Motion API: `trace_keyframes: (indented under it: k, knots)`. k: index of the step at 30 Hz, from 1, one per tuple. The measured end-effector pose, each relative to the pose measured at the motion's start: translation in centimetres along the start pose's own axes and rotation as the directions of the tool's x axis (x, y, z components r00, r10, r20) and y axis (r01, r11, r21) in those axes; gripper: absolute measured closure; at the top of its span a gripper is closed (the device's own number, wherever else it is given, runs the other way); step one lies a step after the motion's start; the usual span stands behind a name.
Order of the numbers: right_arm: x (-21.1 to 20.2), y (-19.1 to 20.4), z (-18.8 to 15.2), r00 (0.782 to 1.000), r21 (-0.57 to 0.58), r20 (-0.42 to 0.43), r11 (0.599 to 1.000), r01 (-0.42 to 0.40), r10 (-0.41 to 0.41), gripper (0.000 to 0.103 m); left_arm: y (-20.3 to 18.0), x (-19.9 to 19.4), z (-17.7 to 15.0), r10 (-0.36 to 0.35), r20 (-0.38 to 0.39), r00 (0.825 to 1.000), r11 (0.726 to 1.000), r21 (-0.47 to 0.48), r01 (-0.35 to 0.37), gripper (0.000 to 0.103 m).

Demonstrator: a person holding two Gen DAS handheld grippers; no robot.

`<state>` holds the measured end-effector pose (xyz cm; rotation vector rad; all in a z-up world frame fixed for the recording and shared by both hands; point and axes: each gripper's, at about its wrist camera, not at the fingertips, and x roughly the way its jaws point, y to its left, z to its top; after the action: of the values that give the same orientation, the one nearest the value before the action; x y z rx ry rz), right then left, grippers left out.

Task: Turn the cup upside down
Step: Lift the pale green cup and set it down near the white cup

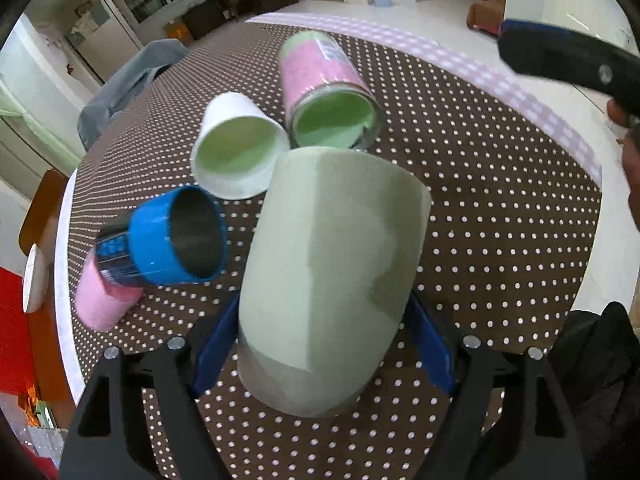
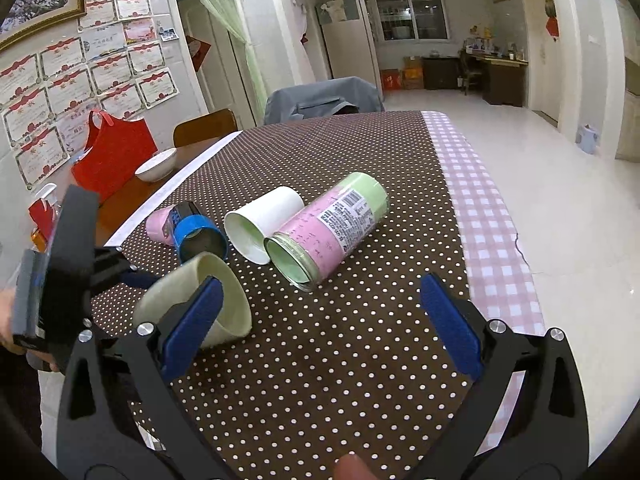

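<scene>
Left claw [image 1: 324,344] grips the pale green cup [image 1: 332,276], blue pads on either side of its wall near the base end; cup held tilted, clear of or barely above the desk [image 1: 500,240], contact not certain. From the right wrist view the mouth faces up and toward the camera, rim not yet turned down. Right claw [image 2: 324,324] is open, holding nothing, hovering over the near part of the desk beside the held cup [image 2: 192,300]. Three other containers lie on their sides toward the middle of the desk, close together: blue cup [image 1: 176,236] on the left, white cup [image 1: 236,148] next to it, pink jar [image 1: 324,92] on the right, mouths toward the cameras. Judgement: flip is under way, pick-up done, rotation partial. Left to do: turn the mouth fully down, set the rim flat on the desk, release.
</scene>
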<state>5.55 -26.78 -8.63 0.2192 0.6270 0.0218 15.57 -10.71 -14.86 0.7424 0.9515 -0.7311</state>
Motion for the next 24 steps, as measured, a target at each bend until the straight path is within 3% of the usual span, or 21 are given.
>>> trace_keyframes:
  k: [3, 5, 10, 24]
  knots:
    - [-0.2, -0.1, -0.1, 1.0, -0.001, -0.003, 1.0, -0.001, 0.001, 0.006, -0.3, -0.1, 0.1, 0.04, 0.017, 0.999, 0.999, 0.015, -0.04, 0.022]
    - [-0.3, -0.1, -0.2, 1.0, -0.004, -0.001, 1.0, 0.002, -0.002, 0.006, -0.6, -0.8, 0.1, 0.074, 0.042, 0.996, 0.997, 0.024, -0.075, 0.01]
    - [-0.5, -0.1, -0.2, 1.0, -0.005, 0.005, 1.0, -0.007, 0.007, 0.006, -0.8, -2.5, -0.6, 0.126, 0.092, 0.988, 0.992, -0.01, -0.125, 0.004]
    - [-0.9, 2.7, 1.1, 0.996, -0.048, 0.012, 0.995, -0.093, 0.094, 0.006, 0.3, -8.0, -4.1, 0.226, 0.222, 0.949, 0.962, -0.206, -0.181, 0.004]
